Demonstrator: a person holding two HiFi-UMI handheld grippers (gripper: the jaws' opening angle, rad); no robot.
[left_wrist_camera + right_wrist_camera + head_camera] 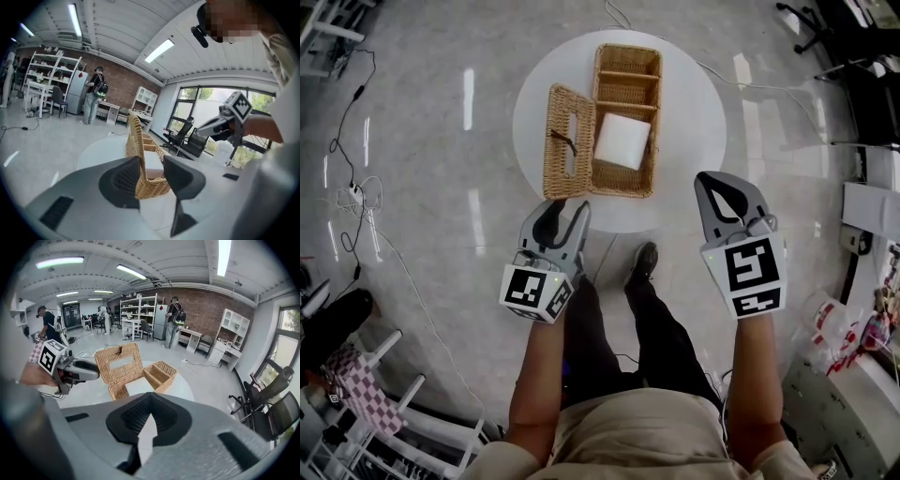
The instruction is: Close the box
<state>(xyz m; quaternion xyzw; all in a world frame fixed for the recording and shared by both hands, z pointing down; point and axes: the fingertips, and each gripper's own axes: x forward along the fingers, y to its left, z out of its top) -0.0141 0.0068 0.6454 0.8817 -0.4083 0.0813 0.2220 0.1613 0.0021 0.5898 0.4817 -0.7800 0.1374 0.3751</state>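
Left tongs (564, 212), nearest the lens, spread; the end edge of the lid (569, 141) lines up in their gap, untouched as far as I can tell. Right tongs (713, 178), pressed together on nothing, hang off the near right corner of the wicker box (623, 187). The box sits mid-surface (694, 122), lid raised along its left long side, a white pack (622, 141) inside. I judge the weave light, stiff and rough enough to grip. I would pinch the lid's free edge, away from the hinge, and swing it over gently, since so light a box may slide.
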